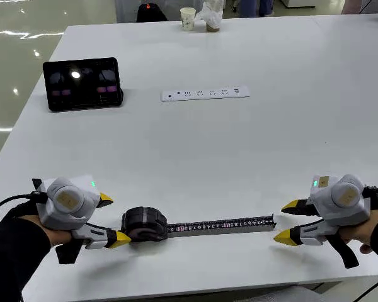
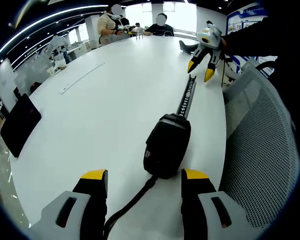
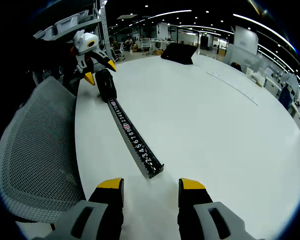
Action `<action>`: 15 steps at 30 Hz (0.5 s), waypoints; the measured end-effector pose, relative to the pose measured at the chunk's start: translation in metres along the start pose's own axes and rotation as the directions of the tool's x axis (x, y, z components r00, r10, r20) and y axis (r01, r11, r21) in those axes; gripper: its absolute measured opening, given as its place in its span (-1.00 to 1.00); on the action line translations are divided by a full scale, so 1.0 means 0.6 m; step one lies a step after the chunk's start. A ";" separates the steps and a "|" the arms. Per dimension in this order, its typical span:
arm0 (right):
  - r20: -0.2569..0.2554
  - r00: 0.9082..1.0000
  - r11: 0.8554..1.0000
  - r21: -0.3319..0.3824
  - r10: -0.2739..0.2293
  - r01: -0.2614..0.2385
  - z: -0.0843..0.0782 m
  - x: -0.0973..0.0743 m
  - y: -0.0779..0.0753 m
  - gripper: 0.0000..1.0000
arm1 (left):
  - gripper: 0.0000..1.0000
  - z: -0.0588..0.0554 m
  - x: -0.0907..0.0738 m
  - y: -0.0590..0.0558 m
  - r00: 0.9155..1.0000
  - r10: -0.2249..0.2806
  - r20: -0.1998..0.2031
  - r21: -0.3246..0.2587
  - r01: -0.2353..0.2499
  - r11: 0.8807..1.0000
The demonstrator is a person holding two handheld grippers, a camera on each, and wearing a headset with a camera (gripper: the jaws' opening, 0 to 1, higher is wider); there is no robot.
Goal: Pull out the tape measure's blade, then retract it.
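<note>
- Yellow-tipped fingers (image 2: 94,176) of left gripper (image 1: 115,219) spread, holding nothing; rounded black tape measure case (image 1: 143,224) lies just ahead, btwn them.
- right gripper (image 1: 284,221) also released, jaws apart, near tip of flat dark numbered blade (image 1: 220,224), which lies extended on smooth white table (image 1: 239,138).
- Farther back: glossy black tablet (image 1: 82,83), white power strip (image 1: 205,94), paper cup (image 1: 188,18).
- Grey mesh chair (image 2: 260,150) at near edge.

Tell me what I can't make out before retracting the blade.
- Tape measure case: any lock button, left gripper view, lost in the dark housing.
- Blade numerals: head view, too small.
- Cord end: left gripper view, cut off by the bottom edge.
- Tablet screen: head view, washed by glare.
</note>
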State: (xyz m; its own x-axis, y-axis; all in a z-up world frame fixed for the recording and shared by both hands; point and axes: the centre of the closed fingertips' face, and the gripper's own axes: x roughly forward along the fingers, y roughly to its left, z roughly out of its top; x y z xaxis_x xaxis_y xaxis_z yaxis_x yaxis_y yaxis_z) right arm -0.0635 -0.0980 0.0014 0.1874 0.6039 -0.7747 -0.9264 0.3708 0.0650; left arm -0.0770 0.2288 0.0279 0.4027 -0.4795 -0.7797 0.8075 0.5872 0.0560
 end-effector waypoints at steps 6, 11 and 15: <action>0.026 0.999 0.998 0.052 -0.041 0.040 -0.008 -0.014 -0.002 -0.10 | 0.15 -0.007 -0.006 0.001 1.000 0.020 0.023 -0.050 -0.019 0.999; 0.047 0.996 0.994 0.085 -0.071 0.067 -0.013 -0.024 0.003 -0.04 | 0.22 -0.012 -0.012 -0.005 0.998 0.041 0.047 -0.096 -0.036 0.995; 0.046 0.995 0.992 0.088 -0.089 0.085 -0.023 -0.029 0.008 0.03 | 0.30 -0.023 -0.021 -0.007 0.996 0.064 0.069 -0.126 -0.055 0.990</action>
State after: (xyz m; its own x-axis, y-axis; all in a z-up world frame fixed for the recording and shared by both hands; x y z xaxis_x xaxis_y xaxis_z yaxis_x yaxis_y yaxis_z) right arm -0.0756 -0.1169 0.0066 0.2842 0.6002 -0.7477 -0.8748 0.4815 0.0539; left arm -0.0916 0.2410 0.0291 0.4826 -0.4848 -0.7294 0.7231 0.6904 0.0196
